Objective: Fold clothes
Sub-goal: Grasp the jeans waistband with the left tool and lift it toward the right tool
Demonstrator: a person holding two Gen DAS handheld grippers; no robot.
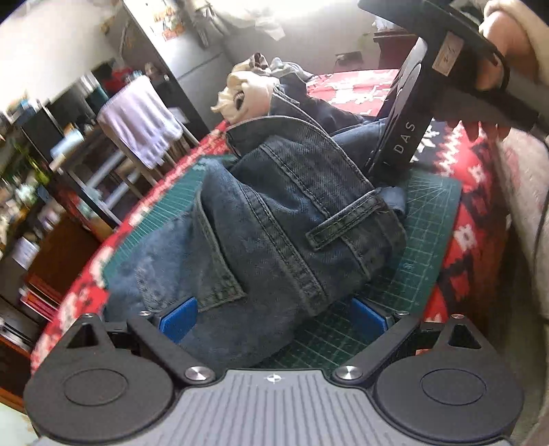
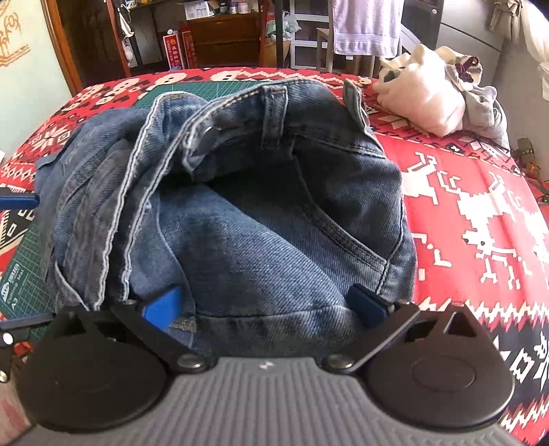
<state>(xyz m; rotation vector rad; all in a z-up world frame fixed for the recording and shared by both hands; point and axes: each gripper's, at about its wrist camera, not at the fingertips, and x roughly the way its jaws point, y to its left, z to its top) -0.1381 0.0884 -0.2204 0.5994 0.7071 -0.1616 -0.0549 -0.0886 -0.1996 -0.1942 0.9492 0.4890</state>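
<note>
The left gripper stands wide over the bunched jeans on the green cutting mat — nothing pinched. The right gripper also gapes, denim between its blue pads unclamped — pale clothes lie toward the tablecloth's far right corner.

My right gripper hangs low over the crumpled jeans, jaws spread wide, the blue pads either side of the denim fold without pinching it; the waistband, with its metal button, rises at the far side; beneath lies a green cutting mat on the red patterned cloth covering the surface; a cream and grey clothes pile sits far right; a pale towel hangs behind.
</note>
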